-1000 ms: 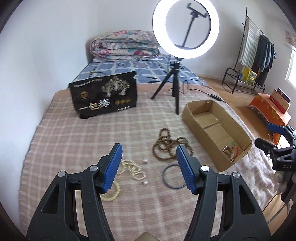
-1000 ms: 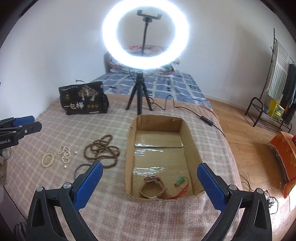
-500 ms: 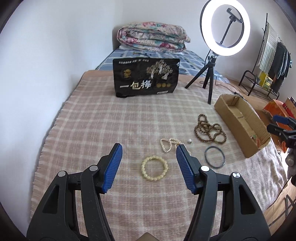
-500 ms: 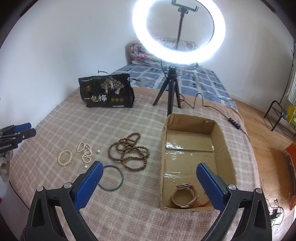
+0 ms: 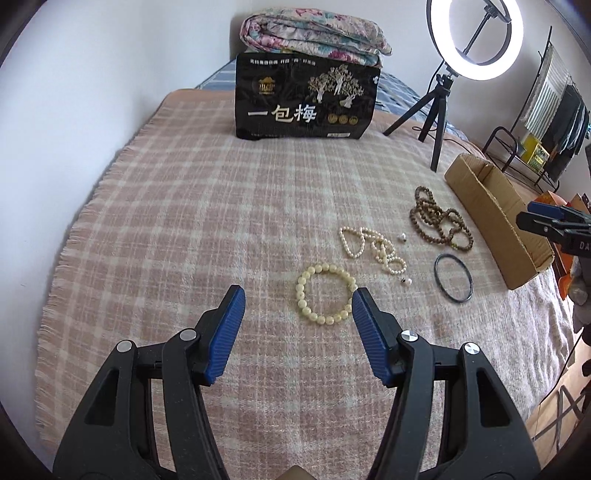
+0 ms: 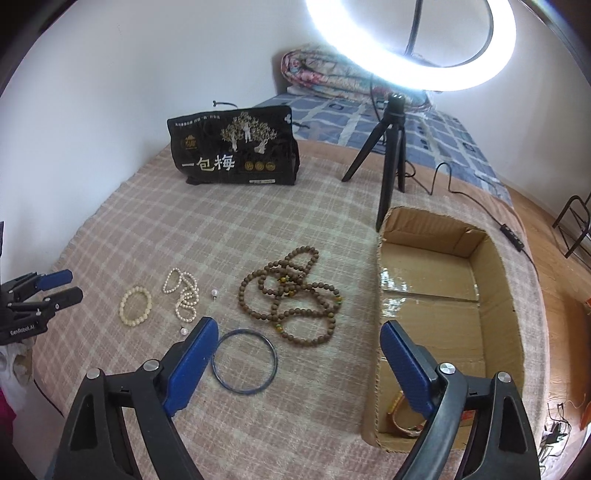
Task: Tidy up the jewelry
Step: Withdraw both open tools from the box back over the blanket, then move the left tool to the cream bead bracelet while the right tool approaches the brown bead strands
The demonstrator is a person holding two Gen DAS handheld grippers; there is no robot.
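Note:
On the plaid blanket a cream bead bracelet [image 5: 314, 316] lies just ahead of my left gripper [image 5: 298, 295], roughly between its tips. That gripper is open and nothing is pressed. Further right lie a pearl necklace [image 5: 373, 245], a brown bead necklace [image 5: 439, 221] and a dark bangle [image 5: 453, 300]. My right gripper [image 6: 298, 325] hovers over the bangle [image 6: 273, 360], its jaws closing with nothing held. The bangle lies by its left finger. The brown beads [image 6: 291, 295] sit just beyond. The cardboard box [image 6: 428, 321] to the right holds a watch [image 6: 402, 419].
A black snack bag [image 5: 303, 96] stands at the back of the blanket, with a folded quilt [image 5: 314, 31] behind it. A ring light on a tripod [image 6: 391, 147] stands by the box's far end. Two loose pearls [image 5: 402, 237] lie near the pearl necklace. A wall runs along the left.
My left gripper has come down and leftwards, from over the brown beads to the cream bracelet. My right gripper has moved left from the box to the bangle, and its jaws have narrowed.

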